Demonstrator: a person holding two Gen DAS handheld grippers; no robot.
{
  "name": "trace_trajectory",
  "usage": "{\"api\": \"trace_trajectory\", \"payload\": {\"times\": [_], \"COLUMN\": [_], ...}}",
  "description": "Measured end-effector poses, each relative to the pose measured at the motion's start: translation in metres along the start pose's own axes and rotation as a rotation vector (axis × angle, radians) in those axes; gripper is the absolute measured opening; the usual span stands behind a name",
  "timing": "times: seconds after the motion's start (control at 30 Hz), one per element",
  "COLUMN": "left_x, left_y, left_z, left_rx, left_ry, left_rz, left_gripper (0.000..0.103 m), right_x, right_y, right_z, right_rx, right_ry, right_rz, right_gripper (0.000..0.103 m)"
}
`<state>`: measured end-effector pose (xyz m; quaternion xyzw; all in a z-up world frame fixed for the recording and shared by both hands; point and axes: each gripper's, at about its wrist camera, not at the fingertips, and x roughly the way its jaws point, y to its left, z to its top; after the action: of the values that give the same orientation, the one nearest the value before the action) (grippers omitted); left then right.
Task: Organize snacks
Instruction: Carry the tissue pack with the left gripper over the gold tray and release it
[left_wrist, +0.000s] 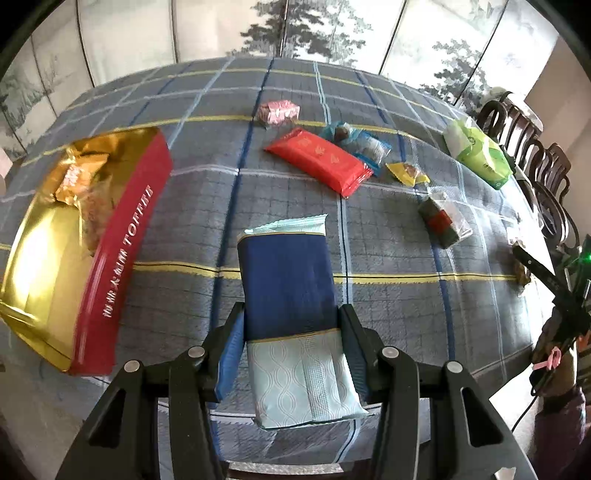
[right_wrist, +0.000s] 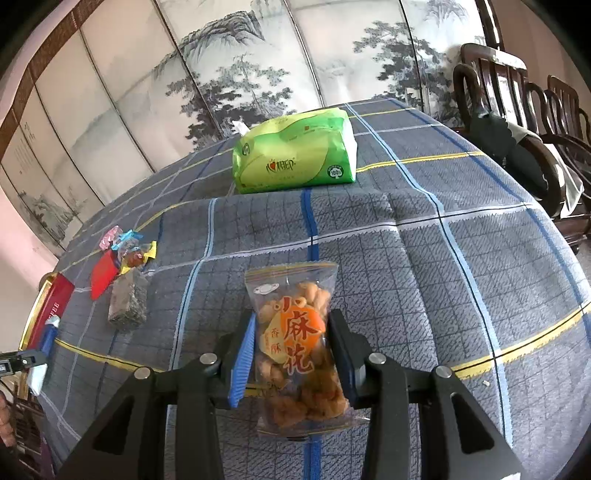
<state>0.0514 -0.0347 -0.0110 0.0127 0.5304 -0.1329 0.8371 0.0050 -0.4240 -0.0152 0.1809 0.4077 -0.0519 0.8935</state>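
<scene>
Two tongs are loaded: the left tongs (left_wrist: 291, 332) clamp a blue snack packet (left_wrist: 291, 295), long axis pointing ahead, with the red toffee box (left_wrist: 122, 254) close to their left, while the right tongs (right_wrist: 293, 350) grip a fried-twist bag (right_wrist: 299, 350) farther off over the tabletop (right_wrist: 424, 277).

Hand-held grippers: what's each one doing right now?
Left hand-held gripper: shut on the blue snack packet.
Right hand-held gripper: shut on the fried twist bag.

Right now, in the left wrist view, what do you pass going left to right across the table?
Red toffee box → blue packet in the left gripper → yellow candy → green tissue pack.
</scene>
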Motion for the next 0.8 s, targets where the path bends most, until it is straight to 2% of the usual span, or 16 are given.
{"api": "trace_trajectory", "payload": {"times": [0.27,0.5,0.8], "left_x": [-0.024,-0.037,-0.054], "left_y": [0.012,0.031,0.065], "left_z": [-0.001,-0.004,-0.004], "left_rx": [0.007,-0.011,-0.053], "left_ry": [-0.061,-0.095,-0.137], "left_rz": [0.032,0.053,0.082], "left_gripper": [0.045,0.045,0.046], "right_x": [-0.003,-0.005,-0.015], "right_y": [0.011,0.033,0.091], "right_z": [-0.006,-0.018,-0.029], "right_rx": [0.01,0.037,0.018], "right_ry": [-0.006,0.006,-0.004], "right_rz": [-0.072,-0.035,0.05], "right_gripper": [0.039,0.039,0.039]}}
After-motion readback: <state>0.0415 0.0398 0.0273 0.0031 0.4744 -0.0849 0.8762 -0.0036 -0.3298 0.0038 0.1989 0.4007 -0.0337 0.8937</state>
